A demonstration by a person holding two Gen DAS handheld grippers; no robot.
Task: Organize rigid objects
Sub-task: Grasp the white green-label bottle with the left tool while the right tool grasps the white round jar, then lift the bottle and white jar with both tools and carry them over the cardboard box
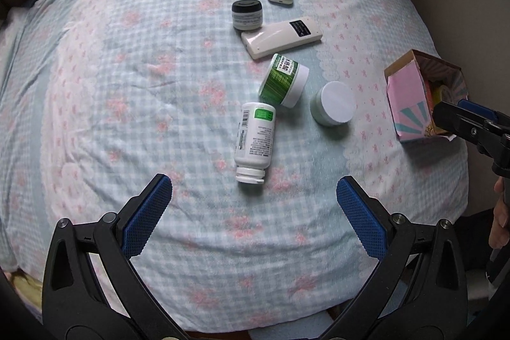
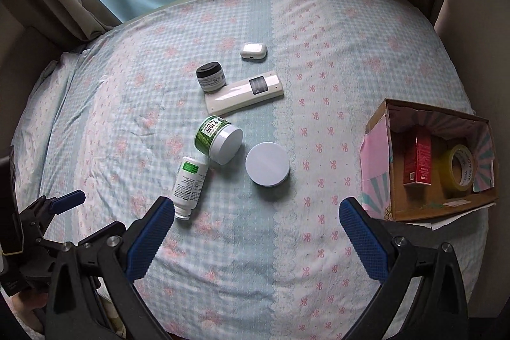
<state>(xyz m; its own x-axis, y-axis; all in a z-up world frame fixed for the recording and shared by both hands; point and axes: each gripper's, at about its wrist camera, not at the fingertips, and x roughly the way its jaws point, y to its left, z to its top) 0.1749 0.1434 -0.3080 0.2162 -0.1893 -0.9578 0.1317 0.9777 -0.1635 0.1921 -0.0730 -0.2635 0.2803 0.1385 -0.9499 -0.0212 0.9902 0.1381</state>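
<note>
**Sorting barely begun on the bedspread**

Hovering low over the bed [image 1: 127, 117], the left tongs [image 1: 254, 199] and right tongs [image 2: 256, 217] both gape wide and empty. Just ahead of the left pair lies a white bottle [image 1: 254, 142] on its side; beyond it rest a green jar [image 1: 283, 80], a white tub [image 2: 267, 164], a remote [image 2: 245, 96], a black-lidded jar [image 2: 209, 76] and, farthest, an earbud case [image 2: 253, 50]. To the right pair's right, near the bed's edge, the box [image 2: 398, 206] holds only a red carton [image 2: 420, 161] and tape [image 2: 459, 168], so six pieces appear left. Open sheet surrounds the cluster; the box side is tight.
</note>
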